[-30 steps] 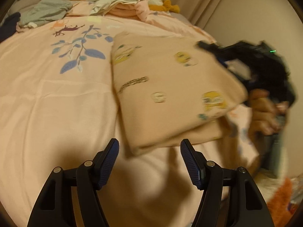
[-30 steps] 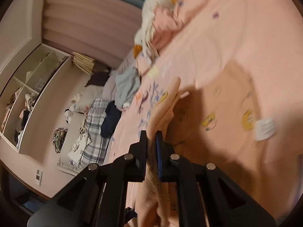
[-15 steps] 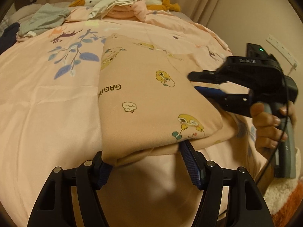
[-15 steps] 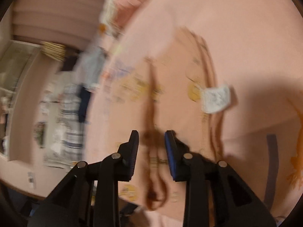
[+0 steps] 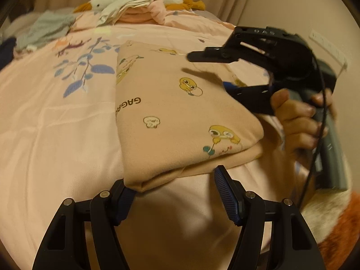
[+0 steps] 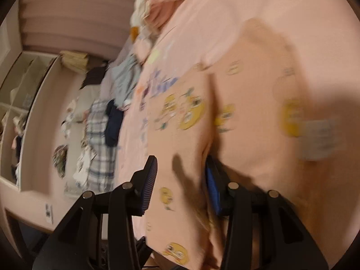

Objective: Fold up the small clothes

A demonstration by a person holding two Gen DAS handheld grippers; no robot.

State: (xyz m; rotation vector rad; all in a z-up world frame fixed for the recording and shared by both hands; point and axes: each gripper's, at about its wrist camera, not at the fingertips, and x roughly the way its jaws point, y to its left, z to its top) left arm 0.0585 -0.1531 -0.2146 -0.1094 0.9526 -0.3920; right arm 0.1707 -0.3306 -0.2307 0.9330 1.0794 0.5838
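The folded peach garment (image 5: 180, 117) with the yellow duck prints lies on the pink bed cover (image 5: 45, 135), its near corner resting just over the tip of the left gripper's (image 5: 177, 193) left finger. A second ago that garment was farther from the left camera and blurred; now it lies sharp and settled, with the printed letters readable along its left fold.

The left gripper hangs low in front of the garment's near edge, its fingers (image 5: 227, 195) set wide and pressing on nothing — the same spread as a second ago.

The right gripper (image 5: 209, 72) has changed most. A second ago its fingers were pinched tight on a raised edge of the cloth; since then its jaws have just been opening, and they now stand partly apart. In the left wrist view one finger reaches out above the garment's far right side and the other sits lower at its edge. In the right wrist view a fold of the garment (image 6: 186, 180) runs between the two fingers (image 6: 149, 180), though the blur hides whether either pad touches it. The person's hand (image 5: 299, 121) grips the handle at the right edge of the bed.

At the far end of the bed sit a white plush goose (image 5: 105, 2), a pile of pale clothes (image 5: 139, 13) and a grey garment (image 5: 49, 29) — all where they were before.
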